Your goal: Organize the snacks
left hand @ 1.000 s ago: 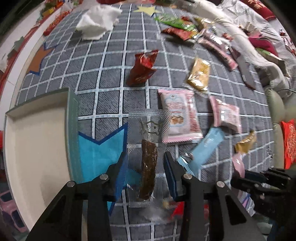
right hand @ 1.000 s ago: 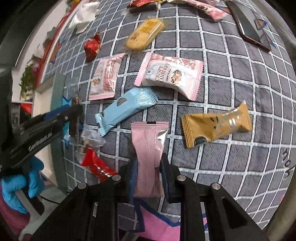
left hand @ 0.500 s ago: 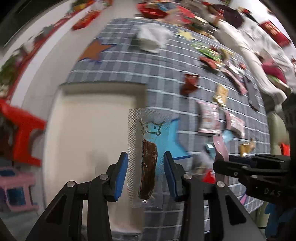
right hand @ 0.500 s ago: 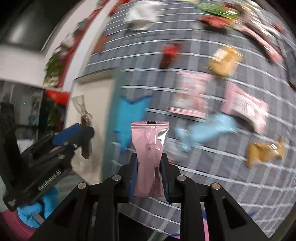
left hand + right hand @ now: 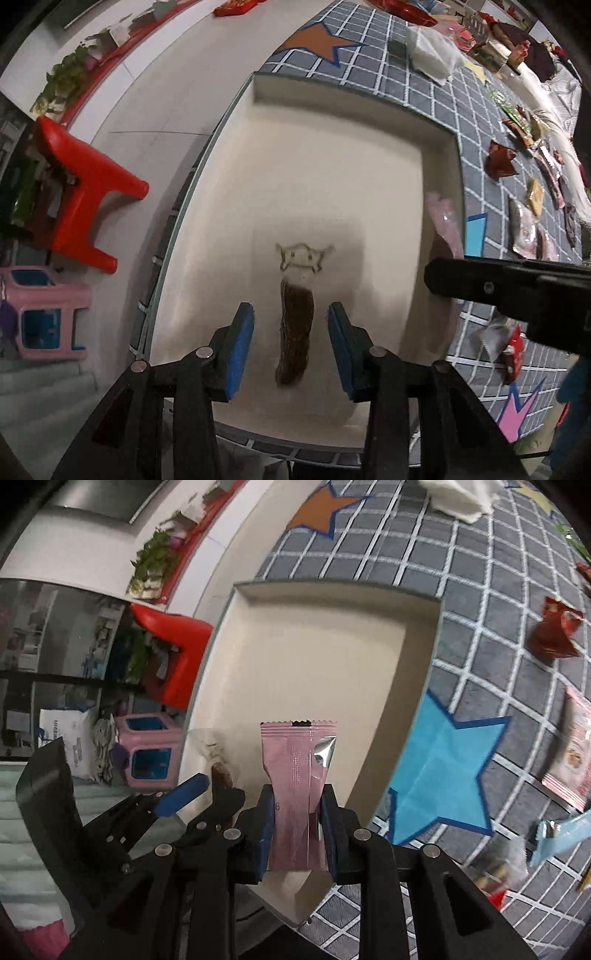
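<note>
From the left wrist view, my left hand-held gripper [image 5: 291, 341] hangs over the cream tray [image 5: 332, 155]. The clear jerky packet [image 5: 295, 314] sits between the blue pads [image 5: 240, 343], which stand visibly apart from the dark strip. The transparent film edges are hard to make out, so I cannot tell whether the pads pinch it or have let go. It looks light and floppy; I'd hold it by the film low down, not by the meat.

From the right wrist view, my right hand-held gripper [image 5: 297, 834] is clamped on the pink snack packet [image 5: 297, 786], squeezing its lower half so the wrapper waists in, with the top standing upright above the tray's near edge [image 5: 417, 716]. The foil looks slick, thin and crushable, so a light pinch at mid-body seems right. More snacks lie on the checked mat [image 5: 461, 590].
</note>
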The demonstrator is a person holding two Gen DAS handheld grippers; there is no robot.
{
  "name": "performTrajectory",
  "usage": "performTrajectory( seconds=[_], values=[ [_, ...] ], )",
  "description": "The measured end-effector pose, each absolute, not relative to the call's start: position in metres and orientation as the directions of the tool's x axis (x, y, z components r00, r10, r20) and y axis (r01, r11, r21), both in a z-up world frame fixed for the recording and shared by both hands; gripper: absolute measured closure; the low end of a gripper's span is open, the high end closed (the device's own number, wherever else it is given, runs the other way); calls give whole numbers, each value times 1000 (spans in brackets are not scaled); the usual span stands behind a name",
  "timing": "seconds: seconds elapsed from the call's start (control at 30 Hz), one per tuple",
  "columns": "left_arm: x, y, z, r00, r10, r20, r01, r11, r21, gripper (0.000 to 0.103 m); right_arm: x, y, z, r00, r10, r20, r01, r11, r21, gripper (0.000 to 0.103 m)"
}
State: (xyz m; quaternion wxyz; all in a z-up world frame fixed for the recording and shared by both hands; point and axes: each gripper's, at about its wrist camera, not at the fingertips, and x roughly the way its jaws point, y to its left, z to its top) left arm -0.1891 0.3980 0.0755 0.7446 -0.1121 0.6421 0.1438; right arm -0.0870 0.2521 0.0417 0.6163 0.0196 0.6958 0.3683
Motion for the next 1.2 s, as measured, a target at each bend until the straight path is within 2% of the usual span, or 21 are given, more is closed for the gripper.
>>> performTrajectory(
  seconds=[0.07,0.1,0.13,0.2,0.3,0.4,0.53,0.6,0.67,0.77,0.83,0.87,1.07,1.2],
  values=[
    [-190,396,75,134,56,-989,-343,939,7,43,-85,255,38,-246,461,-852,-426,738,523,76],
    [-189,394,76,135,60,-989,-337,942,12,29,-83,258,36,-248,452,-857,-427,743,516,65],
    [-189,391,78,137,74,-988,-327,945,25,22,-82,258,35,-240,443,-864,-431,748,504,36],
    [-184,385,81,146,80,-986,-299,954,33,22,-79,247,39,-200,413,-888,-435,775,459,10],
    [-169,373,89,174,56,-983,-247,969,11,22,-71,217,48,-93,335,-938,-406,847,343,10],
    [-154,351,98,210,37,-977,-171,985,0,22,-60,150,55,46,262,-964,-285,928,239,10],
    [-131,304,99,228,-3,-974,-43,999,-13,22,-43,38,57,215,45,-976,-53,998,34,10],
    [-118,282,99,229,-22,-973,3,1000,-22,22,-32,-19,49,257,-73,-964,53,997,-62,10],
    [-106,255,100,223,-47,-974,33,999,-40,22,-21,-58,39,263,-134,-955,108,988,-109,10],
    [-95,224,100,215,-79,-973,59,996,-68,22,-11,-95,15,282,-132,-950,154,984,-91,10],
    [-91,206,99,209,-76,-975,78,995,-61,22,-8,-98,7,309,-104,-945,151,987,-59,0],
    [-88,196,99,205,-75,-976,87,995,-58,22,-6,-98,5,323,-60,-945,138,990,-16,0],
    [-72,160,94,179,-62,-982,94,995,-45,22,-8,-71,-1,556,-106,-824,173,985,-10,0],
    [-66,154,92,167,-41,-985,74,997,-29,22,4,-72,-3,560,-103,-822,178,984,-2,0]
  ],
)
